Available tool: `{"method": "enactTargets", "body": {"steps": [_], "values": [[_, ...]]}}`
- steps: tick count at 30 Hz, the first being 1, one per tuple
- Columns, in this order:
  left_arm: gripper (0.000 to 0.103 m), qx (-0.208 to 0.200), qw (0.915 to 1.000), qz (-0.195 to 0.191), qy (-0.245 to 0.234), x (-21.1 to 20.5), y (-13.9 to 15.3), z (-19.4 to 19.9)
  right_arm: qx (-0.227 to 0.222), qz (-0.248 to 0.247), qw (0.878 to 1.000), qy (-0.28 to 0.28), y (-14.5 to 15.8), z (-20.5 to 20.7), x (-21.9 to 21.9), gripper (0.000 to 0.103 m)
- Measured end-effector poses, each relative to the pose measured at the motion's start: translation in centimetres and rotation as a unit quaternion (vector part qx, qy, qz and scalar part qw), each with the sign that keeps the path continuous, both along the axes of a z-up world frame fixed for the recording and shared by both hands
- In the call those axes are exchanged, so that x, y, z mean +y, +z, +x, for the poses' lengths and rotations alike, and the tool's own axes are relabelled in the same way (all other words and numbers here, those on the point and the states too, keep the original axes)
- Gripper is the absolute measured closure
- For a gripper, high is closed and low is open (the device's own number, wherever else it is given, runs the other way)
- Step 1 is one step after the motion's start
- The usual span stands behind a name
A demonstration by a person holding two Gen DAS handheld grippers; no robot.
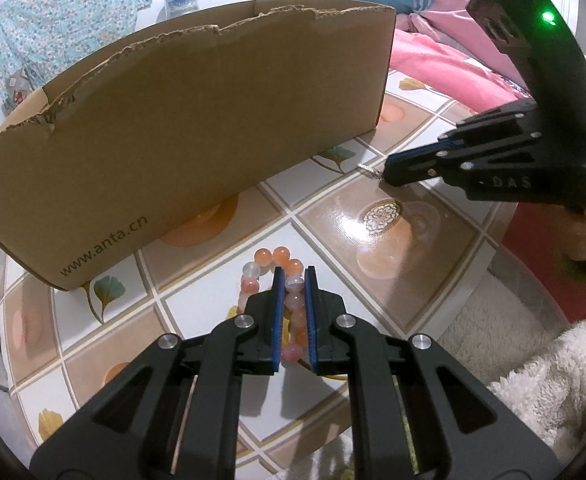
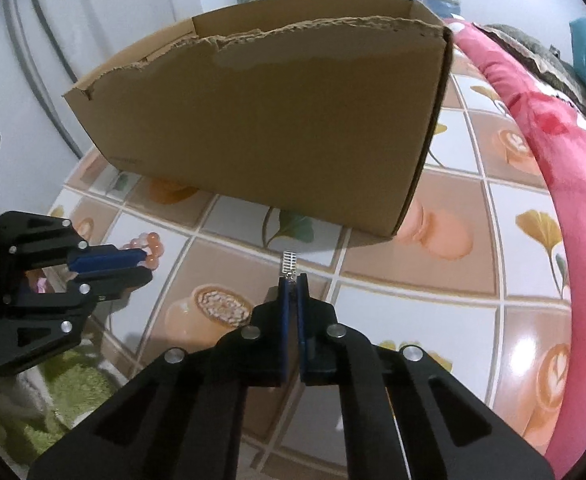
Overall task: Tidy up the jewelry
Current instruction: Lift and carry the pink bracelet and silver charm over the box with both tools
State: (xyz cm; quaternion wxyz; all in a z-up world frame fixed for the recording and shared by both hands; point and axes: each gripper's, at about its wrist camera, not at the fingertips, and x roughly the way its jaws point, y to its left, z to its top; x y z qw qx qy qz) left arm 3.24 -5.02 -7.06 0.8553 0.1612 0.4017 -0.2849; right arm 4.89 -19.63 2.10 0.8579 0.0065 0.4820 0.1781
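Observation:
My left gripper (image 1: pixel 294 274) is shut on a bracelet of orange, pink and white beads (image 1: pixel 271 257), just above the tiled table; the beads also show in the right wrist view (image 2: pixel 151 245). My right gripper (image 2: pixel 291 279) is shut on a small silver chain piece (image 2: pixel 288 261), whose end sticks out past the fingertips; it shows in the left wrist view too (image 1: pixel 369 171). An open cardboard box (image 1: pixel 181 136) with torn top edges stands behind both grippers, also in the right wrist view (image 2: pixel 273 112).
The table (image 1: pixel 373 264) has a glossy tile-pattern cover. Pink bedding (image 2: pixel 533 128) lies along its right side. A white fluffy towel (image 1: pixel 541 376) and a green rug (image 2: pixel 73 392) lie below the table's edge. A floral cloth (image 1: pixel 53 28) hangs behind the box.

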Motion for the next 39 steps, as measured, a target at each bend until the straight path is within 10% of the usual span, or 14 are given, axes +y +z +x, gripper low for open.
{"method": "enactTargets", "body": {"steps": [15, 20, 27, 29, 39], "values": [[0.094, -0.004, 1.0, -0.006, 0.005, 0.4, 0.3, -0.4, -0.014, 0.039, 0.999, -0.032, 1.7, -1.6, -0.7, 0.101], [0.094, -0.003, 1.0, -0.005, 0.005, 0.4, 0.3, -0.4, -0.025, 0.014, 0.999, -0.021, 1.5, -0.6, 0.6, 0.086], [0.094, -0.002, 0.9999, -0.009, 0.005, 0.5, 0.2, -0.4, -0.024, -0.032, 0.999, -0.018, 0.1, 0.6, 1.6, 0.086], [0.094, -0.002, 0.9999, -0.01, 0.005, 0.5, 0.2, -0.4, -0.025, -0.039, 0.999, -0.022, 0.1, 0.8, 1.6, 0.1], [0.094, -0.006, 0.9998, -0.016, 0.004, 1.2, 0.8, -0.5, -0.024, 0.107, 0.99, -0.084, 2.4, 0.0, -2.9, 0.1]]}}
